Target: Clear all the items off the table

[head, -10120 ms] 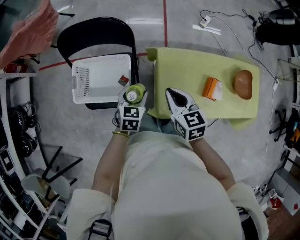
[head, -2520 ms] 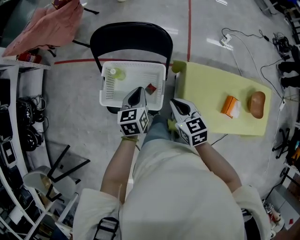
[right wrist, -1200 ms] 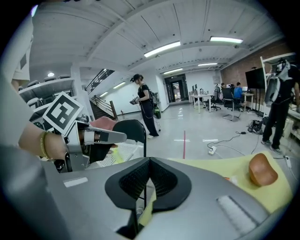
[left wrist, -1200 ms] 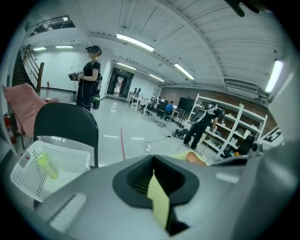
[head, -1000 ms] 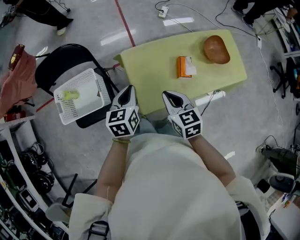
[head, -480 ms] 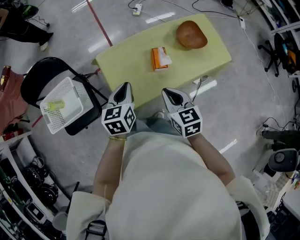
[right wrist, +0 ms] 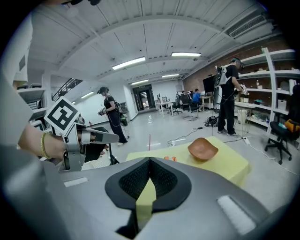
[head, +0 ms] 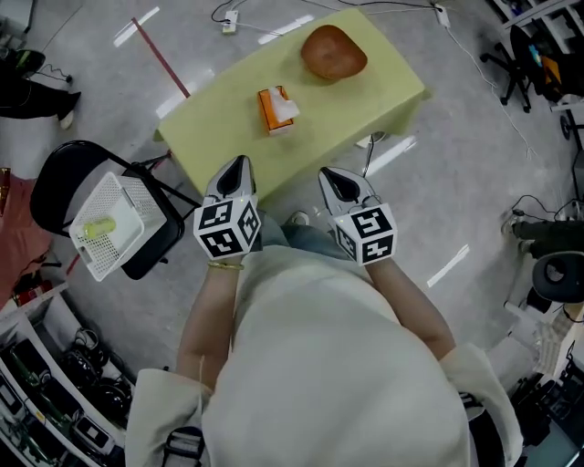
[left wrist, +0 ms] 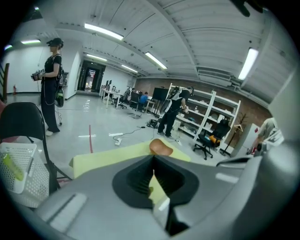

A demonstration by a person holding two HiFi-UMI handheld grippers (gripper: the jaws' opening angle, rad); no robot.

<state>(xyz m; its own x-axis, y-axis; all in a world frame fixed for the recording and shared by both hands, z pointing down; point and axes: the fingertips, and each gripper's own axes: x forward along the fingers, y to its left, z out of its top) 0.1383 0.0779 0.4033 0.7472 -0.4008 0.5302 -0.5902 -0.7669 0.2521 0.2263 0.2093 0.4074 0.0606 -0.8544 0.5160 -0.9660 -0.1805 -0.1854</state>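
Note:
An orange tissue box (head: pixel 276 109) and a brown bowl (head: pixel 334 52) lie on the yellow-green table (head: pixel 219 128) ahead of me. My left gripper (head: pixel 237 164) hovers near the table's near edge, shut and empty; in the left gripper view its tips (left wrist: pixel 153 157) meet just below the bowl (left wrist: pixel 161 147). To its right my right gripper (head: pixel 332 177) is shut too, with nothing in it. The right gripper view shows its tips (right wrist: pixel 149 160) closed, the box (right wrist: pixel 170 159) just beyond and the bowl (right wrist: pixel 202 148) farther right. Both grippers are well short of the box.
A white basket (head: pixel 128 196) with a green bottle (head: pixel 99 227) in it sits on a black folding chair (head: pixel 55 182) to the left. Cables and a power strip (head: pixel 230 15) lie on the floor behind the table. Shelves (head: pixel 55 401) line the lower left. People (left wrist: pixel 50 82) stand farther off.
The view has swung round: the table, box and bowl have shifted left toward the centre, the chair with the basket has slid to the left edge. Both grippers stay shut and empty.

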